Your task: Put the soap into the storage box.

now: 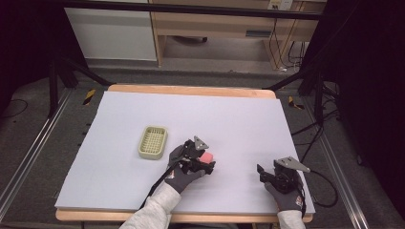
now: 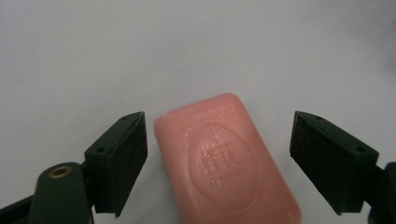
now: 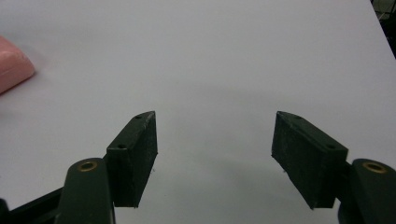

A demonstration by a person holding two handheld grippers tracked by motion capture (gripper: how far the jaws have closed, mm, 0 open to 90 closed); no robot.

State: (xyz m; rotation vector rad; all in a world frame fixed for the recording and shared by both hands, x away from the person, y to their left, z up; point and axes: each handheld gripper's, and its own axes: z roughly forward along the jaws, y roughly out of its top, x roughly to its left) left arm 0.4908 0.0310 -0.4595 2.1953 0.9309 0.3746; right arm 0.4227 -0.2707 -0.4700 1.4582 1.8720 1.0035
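Left of the pink soap bar [image 2: 227, 161] sits a ribbed tray [image 1: 153, 142] on the bench [image 1: 119, 171], the left hand-held gripper [image 2: 218, 165] spread wide around the soap without touching it, and well right of the soap the right hand-held gripper [image 3: 215, 158] gapes over bare bench.

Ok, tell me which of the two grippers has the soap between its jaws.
The left gripper: its open jaws flank the pink soap bar without touching. The right gripper has only bare table between its jaws.
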